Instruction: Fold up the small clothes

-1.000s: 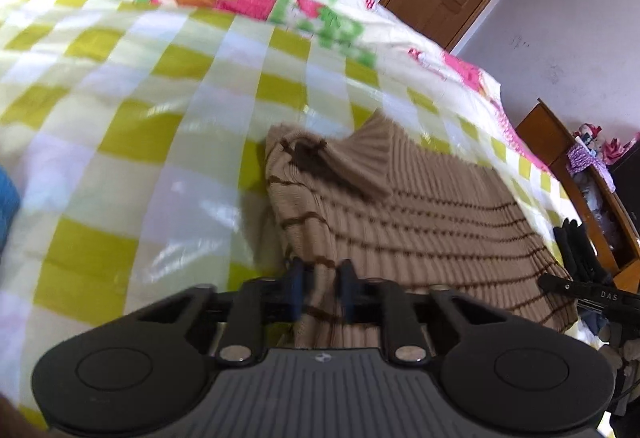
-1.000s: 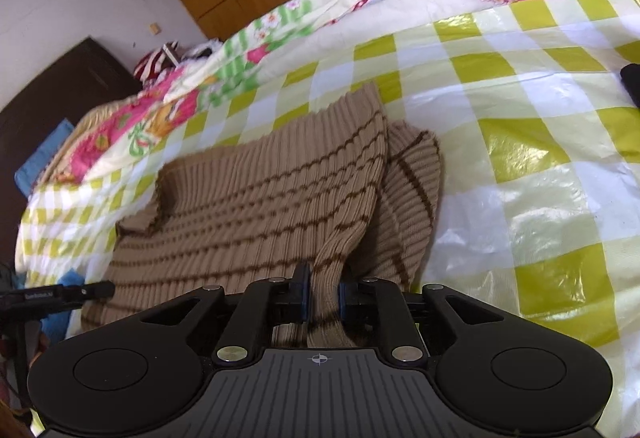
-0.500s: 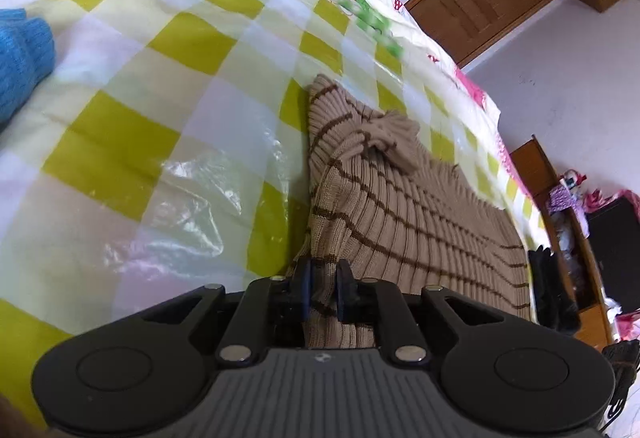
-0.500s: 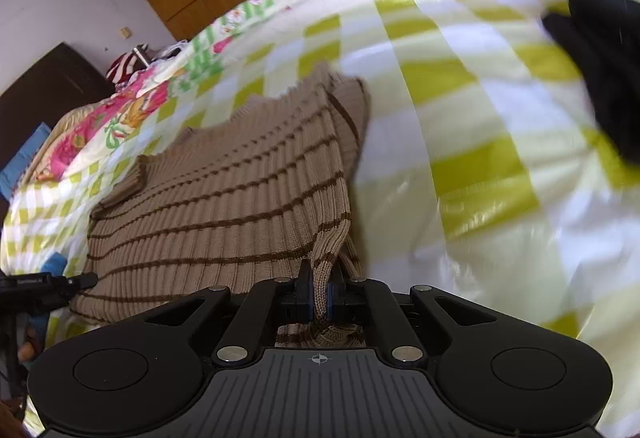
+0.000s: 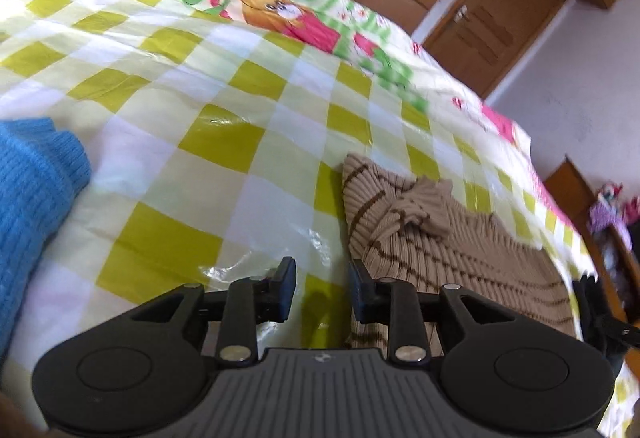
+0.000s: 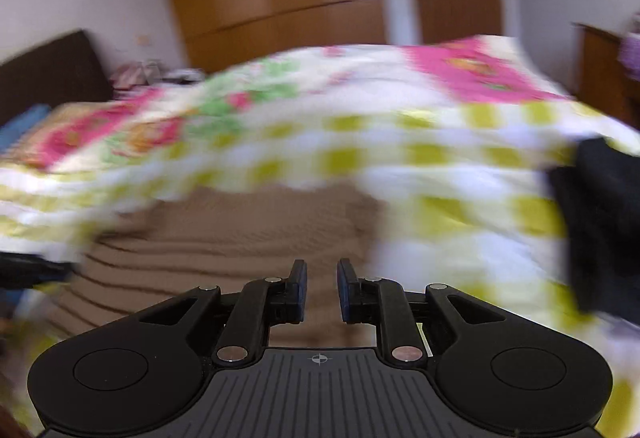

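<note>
A tan ribbed sweater with thin brown stripes [image 5: 448, 250] lies flat on the yellow-and-white checked bed cover [image 5: 208, 141], a sleeve bunched on its upper left. My left gripper [image 5: 322, 274] is open and empty, just above the sweater's left edge. In the blurred right wrist view the sweater [image 6: 240, 238] lies below and ahead of my right gripper [image 6: 322, 272], which is open and empty above it.
A blue knitted garment [image 5: 32, 189] lies at the left on the bed. A dark garment [image 6: 600, 222] lies at the right. Wooden wardrobes and a door [image 5: 480, 17] stand behind the bed; a wooden cabinet [image 5: 580, 189] stands at the right.
Both grippers were shut on the sweater's edge; both have opened and let it go. Both have lifted away, the right one moving fast.
</note>
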Demonstrator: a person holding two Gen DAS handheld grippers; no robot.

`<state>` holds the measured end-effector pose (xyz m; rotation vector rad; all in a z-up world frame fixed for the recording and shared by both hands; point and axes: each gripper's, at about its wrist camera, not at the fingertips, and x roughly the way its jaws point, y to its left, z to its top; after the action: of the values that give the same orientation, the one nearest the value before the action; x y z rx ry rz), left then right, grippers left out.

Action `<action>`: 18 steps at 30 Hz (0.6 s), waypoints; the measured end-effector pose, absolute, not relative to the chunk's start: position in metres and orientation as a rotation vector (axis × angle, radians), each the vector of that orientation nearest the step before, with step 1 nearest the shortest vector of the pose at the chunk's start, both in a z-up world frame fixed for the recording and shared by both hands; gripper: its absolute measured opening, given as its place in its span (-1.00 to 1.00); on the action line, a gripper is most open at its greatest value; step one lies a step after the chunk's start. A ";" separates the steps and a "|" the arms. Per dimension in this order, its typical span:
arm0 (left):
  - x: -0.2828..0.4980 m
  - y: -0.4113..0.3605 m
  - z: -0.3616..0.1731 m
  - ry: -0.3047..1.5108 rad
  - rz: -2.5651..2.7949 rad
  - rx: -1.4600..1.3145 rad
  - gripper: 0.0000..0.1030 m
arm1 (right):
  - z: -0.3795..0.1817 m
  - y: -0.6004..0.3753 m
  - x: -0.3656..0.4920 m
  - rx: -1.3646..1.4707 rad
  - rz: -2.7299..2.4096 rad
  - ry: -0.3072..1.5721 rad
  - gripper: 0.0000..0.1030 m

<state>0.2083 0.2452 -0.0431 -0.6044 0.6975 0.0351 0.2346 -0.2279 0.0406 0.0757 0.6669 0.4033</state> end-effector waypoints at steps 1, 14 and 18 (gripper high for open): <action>0.206 0.245 -0.044 0.680 0.045 -0.614 -0.19 | 0.041 -0.210 0.243 0.097 0.467 0.689 -0.65; 0.195 0.254 -0.039 0.564 -0.041 -0.590 -0.15 | -0.003 -0.007 0.301 -0.162 0.731 0.793 -0.65; 0.176 0.251 -0.044 0.566 -0.052 -0.601 -0.13 | -0.015 0.027 0.318 -0.147 0.730 0.850 -0.65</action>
<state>0.1761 0.2509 -0.0441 -0.6010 0.5658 -0.0518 0.3179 0.0274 -0.0151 -0.1471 0.8495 0.7302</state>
